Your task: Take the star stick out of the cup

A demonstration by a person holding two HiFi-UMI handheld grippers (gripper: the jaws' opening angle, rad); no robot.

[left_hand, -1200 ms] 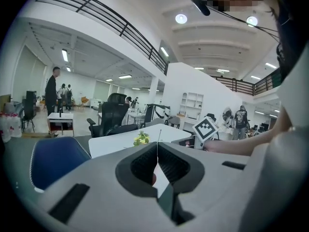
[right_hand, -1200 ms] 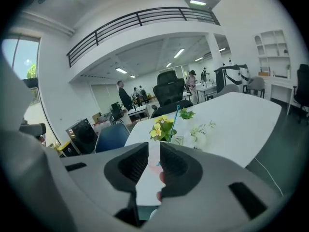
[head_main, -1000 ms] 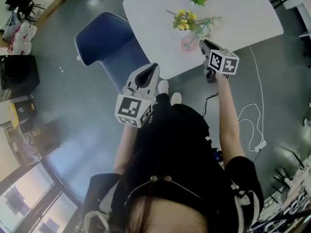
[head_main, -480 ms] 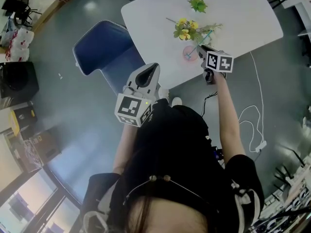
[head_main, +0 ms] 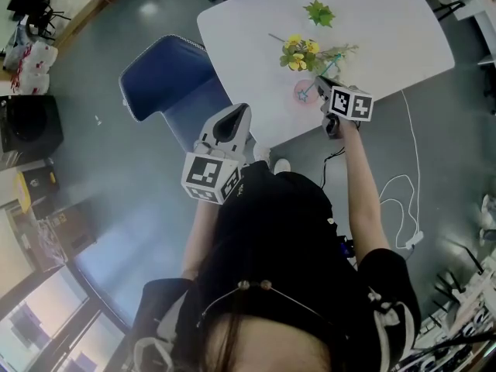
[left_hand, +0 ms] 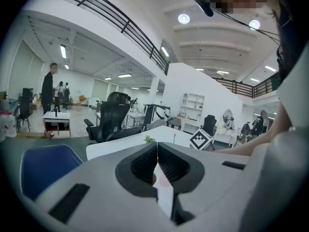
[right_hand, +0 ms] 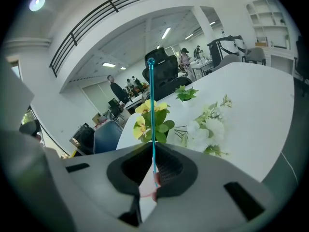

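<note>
Two grippers: right gripper (head_main: 321,81) clamped on star stick (right_hand: 152,115), lower end inside pink cup (head_main: 304,93); left gripper (left_hand: 157,151) closed, empty, well apart. Risk: slanted pull snagging rim, toppling cup, or thin stem slipping.

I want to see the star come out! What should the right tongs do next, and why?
Probably lift straight up: the right tongs are shut on the star stick, whose lower end seems to sit in the pink cup.
</note>
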